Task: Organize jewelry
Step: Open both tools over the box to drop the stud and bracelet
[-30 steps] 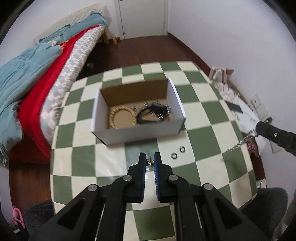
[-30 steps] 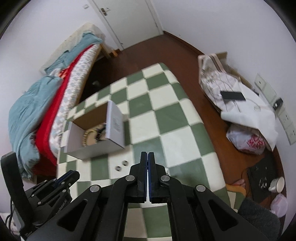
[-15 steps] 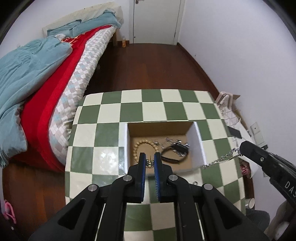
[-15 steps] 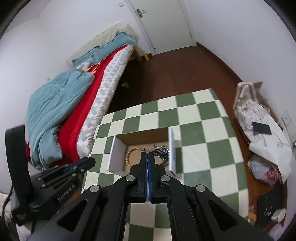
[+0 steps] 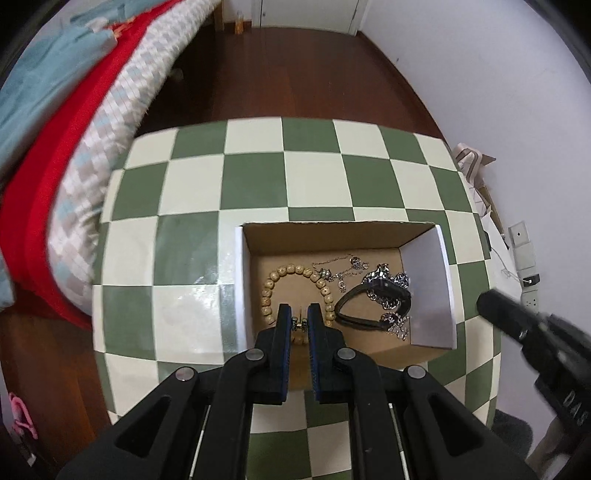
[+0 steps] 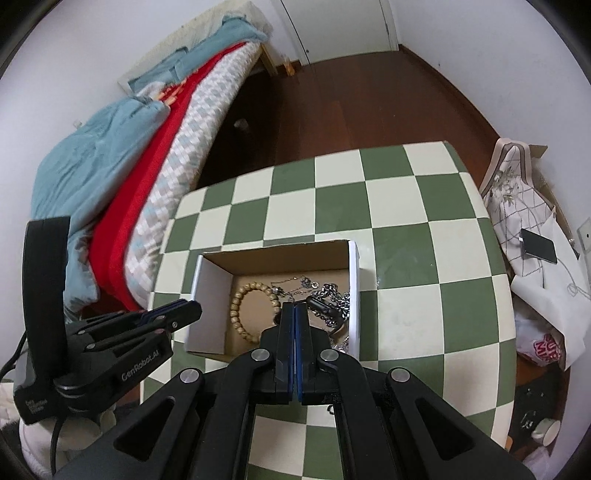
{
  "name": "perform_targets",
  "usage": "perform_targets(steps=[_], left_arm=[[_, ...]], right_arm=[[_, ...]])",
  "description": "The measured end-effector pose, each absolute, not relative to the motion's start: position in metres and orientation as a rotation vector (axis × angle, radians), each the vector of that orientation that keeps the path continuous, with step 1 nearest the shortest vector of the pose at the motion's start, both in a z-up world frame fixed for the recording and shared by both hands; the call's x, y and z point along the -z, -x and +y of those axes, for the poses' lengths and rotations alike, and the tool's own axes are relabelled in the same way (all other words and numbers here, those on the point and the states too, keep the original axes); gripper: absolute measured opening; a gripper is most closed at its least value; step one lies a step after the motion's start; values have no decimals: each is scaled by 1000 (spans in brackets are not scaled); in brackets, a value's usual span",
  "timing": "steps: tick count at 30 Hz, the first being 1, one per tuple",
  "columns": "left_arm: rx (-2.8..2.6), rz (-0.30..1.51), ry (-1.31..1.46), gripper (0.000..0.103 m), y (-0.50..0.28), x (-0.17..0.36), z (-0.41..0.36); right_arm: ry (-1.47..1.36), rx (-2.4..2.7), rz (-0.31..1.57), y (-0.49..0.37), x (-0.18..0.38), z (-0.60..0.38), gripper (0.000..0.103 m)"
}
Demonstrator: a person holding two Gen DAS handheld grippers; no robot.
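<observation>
Box (image 5: 428, 288) on the checkered table (image 5: 255, 177) already holds a bead bracelet (image 5: 269, 291), a black band (image 5: 369, 306) and chains. Your left tool (image 5: 299, 323) pinches a small metal piece over it — right tool (image 6: 295, 314) clenched, holding nothing I can see.

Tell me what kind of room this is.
Most likely a bedroom in a home: a bed piled with blankets, a dark wooden floor, and a closed white door beyond the checkered table.
</observation>
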State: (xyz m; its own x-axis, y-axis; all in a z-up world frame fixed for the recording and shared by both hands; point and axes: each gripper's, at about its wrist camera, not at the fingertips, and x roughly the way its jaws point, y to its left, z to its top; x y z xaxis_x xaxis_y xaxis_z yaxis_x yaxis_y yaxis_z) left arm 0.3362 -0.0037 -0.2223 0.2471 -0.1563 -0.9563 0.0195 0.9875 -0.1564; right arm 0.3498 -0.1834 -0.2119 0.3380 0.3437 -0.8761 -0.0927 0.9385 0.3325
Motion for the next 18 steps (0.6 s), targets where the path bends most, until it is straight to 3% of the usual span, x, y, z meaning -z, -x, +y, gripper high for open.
perform_targets(steps=[3,4,6,7,8,9,10,11,12,13,15,16,18], left_arm=[[109,1324,149,11,-346,225,-1],[97,1323,149,18,-349,225,0],[61,1311,137,55,-352,223,3],[47,1302,137,84,-352,222,6],[32,1286,138,94,-351,219,9],[22,1273,137,94,-349,218,12],[12,1268,131,94,-349,217,14],[-8,1263,115,96,-348,216,16],[-43,1254,82,99,-345,215,18],[-64,1244,60,102,-343,215,20],[-104,1217,28,102,-336,213,23],[-122,1204,19,102,-331,212,25],[-150,1184,2,102,-323,210,28]], right_arm=[[-264,-305,1252,-361,225,-183,0],[-275,-301,1269,-363,228,-184,1],[-276,-285,1296,-367,234,-185,1],[-270,-276,1305,-368,237,-185,3],[-258,-264,1313,-369,239,-185,6],[-249,-252,1316,-368,240,-186,21],[-238,-241,1315,-368,241,-186,47],[-226,-224,1310,-367,241,-188,61],[-211,-210,1304,-366,240,-188,83],[-186,-193,1297,-364,240,-187,91],[-141,-164,1289,-362,239,-186,92],[-112,-142,1288,-361,239,-185,99],[-71,-109,1282,-357,240,-182,103]])
